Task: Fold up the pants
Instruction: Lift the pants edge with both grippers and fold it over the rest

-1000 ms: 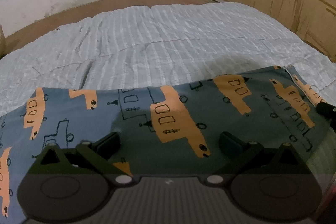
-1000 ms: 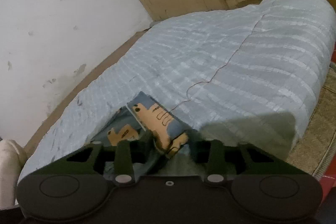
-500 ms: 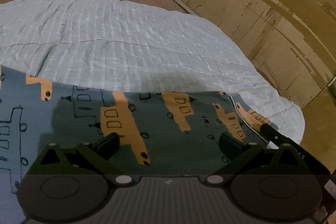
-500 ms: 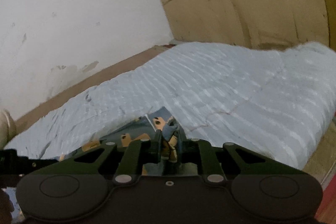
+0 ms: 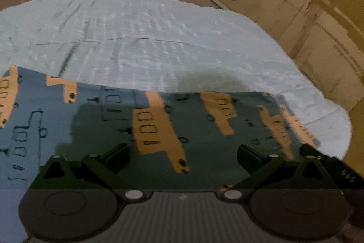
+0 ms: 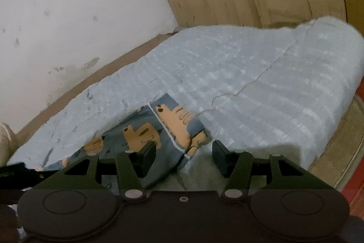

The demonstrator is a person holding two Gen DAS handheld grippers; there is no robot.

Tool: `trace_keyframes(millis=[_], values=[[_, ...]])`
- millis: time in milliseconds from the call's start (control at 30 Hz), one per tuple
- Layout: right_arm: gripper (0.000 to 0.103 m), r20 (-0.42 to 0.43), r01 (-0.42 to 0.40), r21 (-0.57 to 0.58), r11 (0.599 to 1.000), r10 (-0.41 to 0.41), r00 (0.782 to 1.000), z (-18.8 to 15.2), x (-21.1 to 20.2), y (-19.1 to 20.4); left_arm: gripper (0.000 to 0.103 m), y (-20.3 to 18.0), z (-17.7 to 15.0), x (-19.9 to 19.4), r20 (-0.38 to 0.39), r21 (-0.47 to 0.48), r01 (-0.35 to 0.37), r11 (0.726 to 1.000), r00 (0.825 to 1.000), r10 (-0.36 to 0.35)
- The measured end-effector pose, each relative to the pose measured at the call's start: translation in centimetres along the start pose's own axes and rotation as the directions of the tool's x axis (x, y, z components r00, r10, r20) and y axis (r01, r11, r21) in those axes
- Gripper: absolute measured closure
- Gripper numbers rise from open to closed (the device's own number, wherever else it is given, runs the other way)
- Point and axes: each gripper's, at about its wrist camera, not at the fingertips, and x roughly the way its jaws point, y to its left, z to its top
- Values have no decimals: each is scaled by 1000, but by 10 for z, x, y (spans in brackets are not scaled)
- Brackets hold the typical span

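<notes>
Two black two-finger grippers hover over one pair of blue cotton pants printed with orange vehicles, spread flat on a pale blue quilted bedspread. In the left wrist view, the pants run off the frame at 9 o'clock and their near edge is hidden under the left gripper, whose jaws stand wide apart, holding nothing. At 4 o'clock a dark gripper part overlaps the pants' end. A brown plywood wall rises at 2 o'clock, motion-blurred. In the right wrist view, the right gripper is spread open and empty, straddling the pants' white-piped end; the fabric beneath its body cannot be seen.
</notes>
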Motion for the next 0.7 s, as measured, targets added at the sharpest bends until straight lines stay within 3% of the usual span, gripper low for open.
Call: trace_keyframes(millis=[67, 100, 167, 233, 333, 433, 567, 700], values=[[51, -21, -37, 52, 998, 38, 999, 4, 6, -4, 1, 1, 0, 0, -4, -1, -3, 1000, 1000, 3], [63, -26, -42, 72, 996, 44, 999, 7, 9, -4, 1, 1, 0, 0, -5, -1, -4, 1000, 1000, 4], [77, -17, -24, 86, 996, 26, 1000, 10, 12, -4, 1, 2, 1, -2, -7, -1, -6, 1000, 1000, 5], [85, 1, -17, 73, 997, 17, 1000, 11, 12, 0, 1, 3, 2, -3, -5, -11, 6, 1000, 1000, -6], [89, 38, -24, -17, 1000, 24, 999, 11, 6, 17, 1, 7, 5, -7, 5, -47, 49, 998, 999, -49], [89, 92, -34, -186, 982, 52, 994, 8, -6, 44, 1, 17, 8, -14, 31, -113, 161, 981, 987, -158], [89, 123, -90, -399, 912, 150, 981, -6, -25, 87, 1, 29, 9, -24, 88, -185, 293, 938, 956, -281], [89, 67, -181, -519, 836, 251, 966, -28, -37, 118, 1, 43, 7, -34, 150, -239, 371, 897, 927, -343]])
